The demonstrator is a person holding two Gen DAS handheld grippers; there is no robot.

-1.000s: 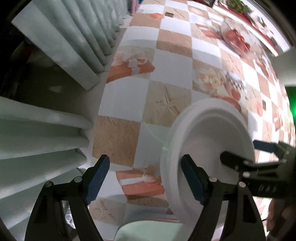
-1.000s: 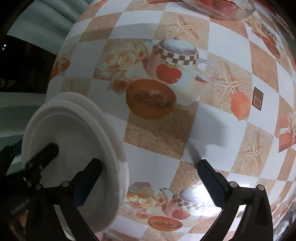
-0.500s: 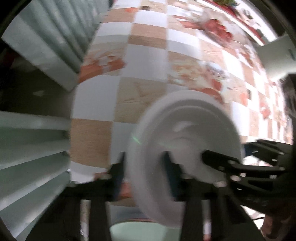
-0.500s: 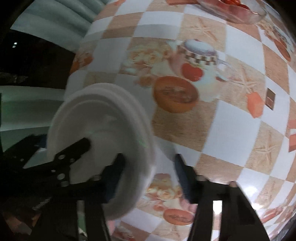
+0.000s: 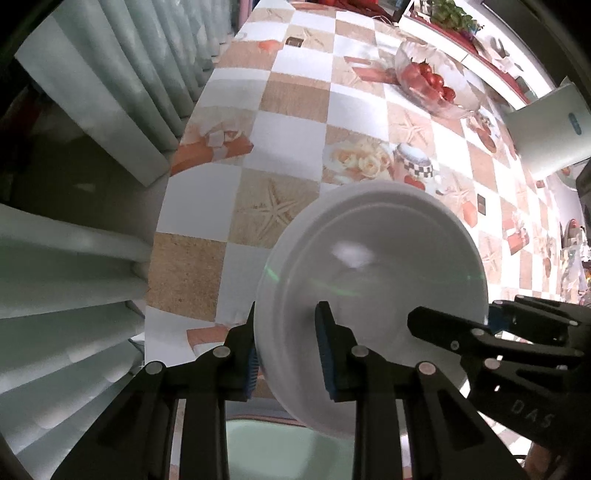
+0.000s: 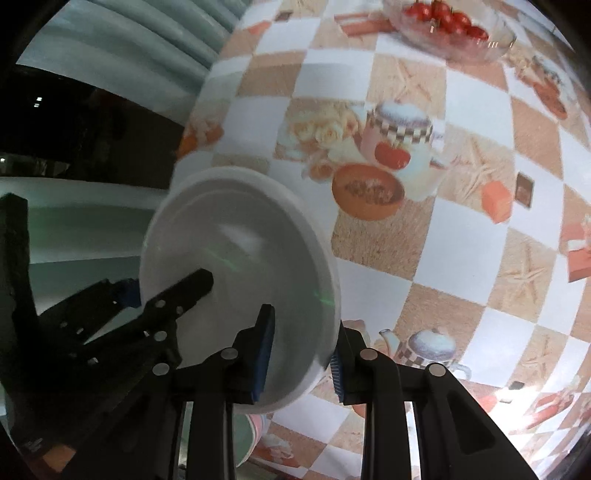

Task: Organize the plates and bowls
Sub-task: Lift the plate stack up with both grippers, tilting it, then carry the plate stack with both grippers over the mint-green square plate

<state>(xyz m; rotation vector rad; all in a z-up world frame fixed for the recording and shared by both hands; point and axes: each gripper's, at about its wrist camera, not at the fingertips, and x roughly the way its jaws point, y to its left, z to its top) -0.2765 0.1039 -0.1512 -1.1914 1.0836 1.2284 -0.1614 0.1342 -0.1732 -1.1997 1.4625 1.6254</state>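
A stack of white plates (image 5: 373,280) is held tilted above the patterned tablecloth. My left gripper (image 5: 288,354) is shut on the stack's left rim, one blue pad inside and one outside. My right gripper (image 6: 301,354) is shut on the opposite rim of the same stack (image 6: 240,266). Each gripper shows in the other's view: the right one in the left wrist view (image 5: 480,339), the left one in the right wrist view (image 6: 147,317). A pale green dish (image 5: 280,446) lies under the stack at the near table edge.
A glass bowl of tomatoes (image 5: 432,81) stands at the far side of the table, also in the right wrist view (image 6: 450,26). A white box (image 5: 546,133) stands at the right. Pale curtains (image 5: 92,110) hang along the table's left edge.
Both grippers have closed from open onto the plate stack's rims. The stack has risen and tilted off the table.
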